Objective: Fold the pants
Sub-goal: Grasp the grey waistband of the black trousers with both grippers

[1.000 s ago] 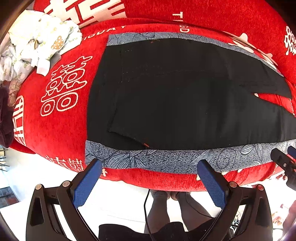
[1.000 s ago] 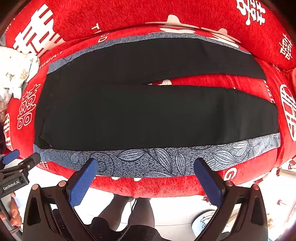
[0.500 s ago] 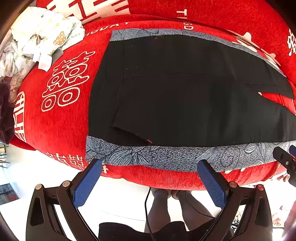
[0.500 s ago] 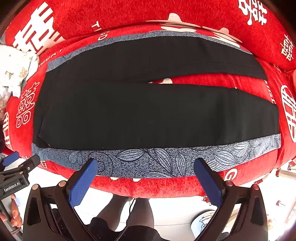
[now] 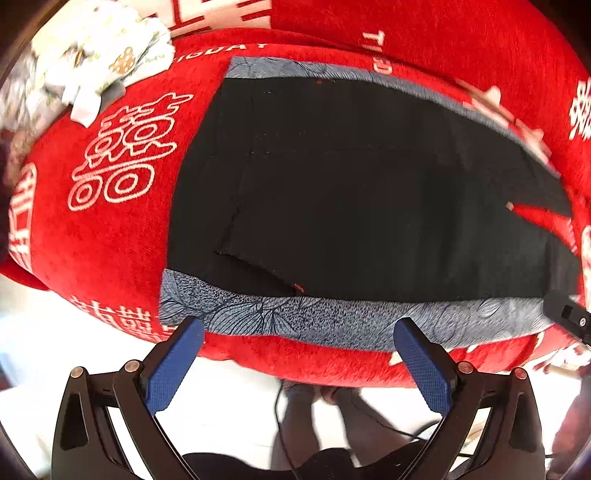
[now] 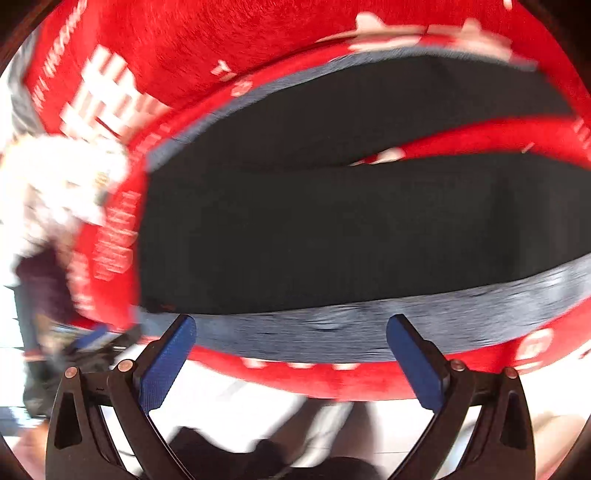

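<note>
Black pants (image 5: 351,206) lie flat on a red sofa seat (image 5: 110,229), waistband at the left, legs running off to the right. A grey-blue leaf-print side stripe (image 5: 332,317) runs along their near edge. My left gripper (image 5: 299,328) is open, just short of that stripe near the waist end, holding nothing. In the right wrist view, which is motion-blurred, the pants (image 6: 351,236) show both legs split by a red gap. My right gripper (image 6: 291,326) is open at the near stripe (image 6: 351,332). Its black tip (image 5: 567,317) shows at the left view's right edge.
A crumpled white patterned cloth (image 5: 92,66) lies on the sofa at the far left, also seen as a white cloth (image 6: 55,184) in the right view. The red backrest (image 5: 443,33) rises behind the pants. A person's legs (image 5: 317,417) and white floor are below the sofa edge.
Both grippers have moved closer to the pants' near edge. The right gripper's view has swung left and blurred, bringing the waist end and white cloth into view.
</note>
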`<act>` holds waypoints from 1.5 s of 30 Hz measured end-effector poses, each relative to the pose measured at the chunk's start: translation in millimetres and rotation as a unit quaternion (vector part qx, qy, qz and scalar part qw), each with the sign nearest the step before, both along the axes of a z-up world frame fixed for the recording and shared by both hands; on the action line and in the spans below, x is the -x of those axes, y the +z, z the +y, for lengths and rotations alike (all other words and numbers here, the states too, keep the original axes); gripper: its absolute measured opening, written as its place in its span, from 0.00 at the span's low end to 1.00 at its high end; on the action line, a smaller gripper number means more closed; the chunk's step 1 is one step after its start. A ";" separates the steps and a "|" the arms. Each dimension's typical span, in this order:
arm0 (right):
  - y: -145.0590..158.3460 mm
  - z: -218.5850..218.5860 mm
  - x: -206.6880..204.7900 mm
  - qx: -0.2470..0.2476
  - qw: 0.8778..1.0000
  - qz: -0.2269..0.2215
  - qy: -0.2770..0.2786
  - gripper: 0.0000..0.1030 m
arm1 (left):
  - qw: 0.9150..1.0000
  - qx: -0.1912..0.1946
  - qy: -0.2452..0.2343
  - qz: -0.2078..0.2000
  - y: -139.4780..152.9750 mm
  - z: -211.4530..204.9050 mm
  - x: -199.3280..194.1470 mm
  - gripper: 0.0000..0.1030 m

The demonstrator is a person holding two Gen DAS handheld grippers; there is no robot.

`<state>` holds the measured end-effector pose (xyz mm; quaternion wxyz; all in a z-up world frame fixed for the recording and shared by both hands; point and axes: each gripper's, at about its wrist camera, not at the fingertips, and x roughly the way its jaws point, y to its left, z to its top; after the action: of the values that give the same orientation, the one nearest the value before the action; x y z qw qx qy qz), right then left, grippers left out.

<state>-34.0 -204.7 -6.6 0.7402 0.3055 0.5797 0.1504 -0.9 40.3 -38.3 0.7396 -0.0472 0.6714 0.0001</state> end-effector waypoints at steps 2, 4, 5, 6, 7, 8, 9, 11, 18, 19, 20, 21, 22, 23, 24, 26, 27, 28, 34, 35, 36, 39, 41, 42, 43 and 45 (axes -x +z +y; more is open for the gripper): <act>-18.4 4.5 2.5 -0.063 0.998 0.010 0.004 0.68 | 0.999 0.035 0.009 -0.004 -4.9 10.0 0.2 1.00; -46.7 11.8 9.7 -0.125 0.991 0.038 0.009 0.49 | 0.998 0.061 0.007 -0.008 -10.8 17.0 0.6 1.00; -61.1 16.1 14.7 -0.146 0.988 0.049 0.012 0.49 | 0.997 0.074 0.003 -0.008 -15.2 20.4 1.6 1.00; -74.2 20.9 21.3 -0.159 0.985 0.059 0.017 0.49 | 0.996 0.089 -0.002 -0.007 -20.9 24.2 3.5 1.00; -81.7 25.1 26.5 -0.163 0.984 0.064 0.021 0.49 | 0.995 0.100 -0.005 -0.004 -25.8 27.2 5.8 1.00; -92.2 29.6 32.4 -0.167 0.983 0.068 0.024 0.49 | 0.994 0.113 -0.006 0.001 -31.6 30.7 9.0 1.00; -101.7 34.0 36.7 -0.171 0.983 0.067 0.026 0.49 | 0.992 0.125 -0.004 0.006 -37.7 34.8 13.5 1.00; -114.1 38.8 36.6 -0.187 0.980 0.057 0.023 0.49 | 0.989 0.151 0.005 0.012 -46.5 42.1 21.9 1.00; -104.0 49.2 10.4 -0.270 0.963 0.003 -0.002 0.51 | 0.962 0.258 0.076 0.043 -85.8 67.7 41.7 1.00; -94.8 50.6 6.1 -0.279 0.960 -0.008 -0.001 0.52 | 0.961 0.260 0.084 0.044 -91.0 69.0 40.5 1.00; -83.6 50.5 2.5 -0.287 0.958 -0.020 0.004 0.53 | 0.959 0.264 0.097 0.043 -96.2 70.7 37.4 1.00; -70.6 50.3 -1.2 -0.290 0.956 -0.033 0.013 0.57 | 0.955 0.272 0.111 0.037 -98.1 72.3 33.6 1.00; -63.6 49.8 -2.9 -0.288 0.957 -0.039 0.019 0.57 | 0.952 0.280 0.120 0.031 -99.5 74.4 30.3 1.00; -57.3 50.4 -5.3 -0.284 0.957 -0.045 0.028 0.57 | 0.947 0.293 0.134 0.019 -98.4 75.7 23.9 1.00; -53.7 49.4 -6.9 -0.282 0.958 -0.045 0.034 0.57 | 0.944 0.299 0.141 0.010 -97.0 76.6 19.5 1.00; -57.2 47.7 -6.3 -0.272 0.961 -0.034 0.040 0.57 | 0.941 0.301 0.155 -0.011 -93.8 77.6 9.9 1.00; -62.1 45.1 -3.7 -0.266 0.963 -0.029 0.039 0.57 | 0.941 0.297 0.161 -0.018 -91.3 77.7 4.6 0.93; -68.1 41.8 -0.3 -0.259 0.965 -0.021 0.035 0.57 | 0.942 0.293 0.162 -0.020 -90.0 77.8 0.2 0.86; -116.0 -10.2 39.3 -0.263 0.959 0.033 -0.101 0.57 | 0.957 0.262 0.126 0.010 -97.3 73.3 -10.7 0.39; -120.9 -20.7 46.2 -0.282 0.949 0.037 -0.135 0.55 | 0.958 0.261 0.117 0.014 -97.4 77.0 -11.2 0.37; -123.9 -30.3 52.9 -0.298 0.938 0.040 -0.171 0.44 | 0.959 0.261 0.112 0.018 -96.3 78.7 -12.8 0.32; -115.8 -47.4 63.9 -0.306 0.922 0.035 -0.232 0.07 | 0.961 0.258 0.097 0.024 -85.0 84.3 -16.8 0.22; -85.2 -46.3 55.1 -0.265 0.942 0.011 -0.207 0.07 | 0.963 0.255 0.086 0.022 -71.2 83.6 -22.1 0.22; -60.5 -45.9 45.6 -0.237 0.954 -0.011 -0.184 0.07 | 0.963 0.256 0.078 0.014 -57.8 83.8 -27.3 0.22; -43.1 -46.6 37.1 -0.222 0.960 -0.028 -0.168 0.07 | 0.963 0.260 0.073 0.005 -46.9 83.6 -33.4 0.22; -6.4 -52.7 12.3 -0.186 0.972 -0.061 -0.130 0.07 | 0.962 0.266 0.057 -0.016 -25.1 84.2 -46.7 0.22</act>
<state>-46.3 -257.5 -13.0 0.7177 0.5011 0.4502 0.1764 45.7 124.5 -63.4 0.7100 -0.2802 0.6314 -0.1367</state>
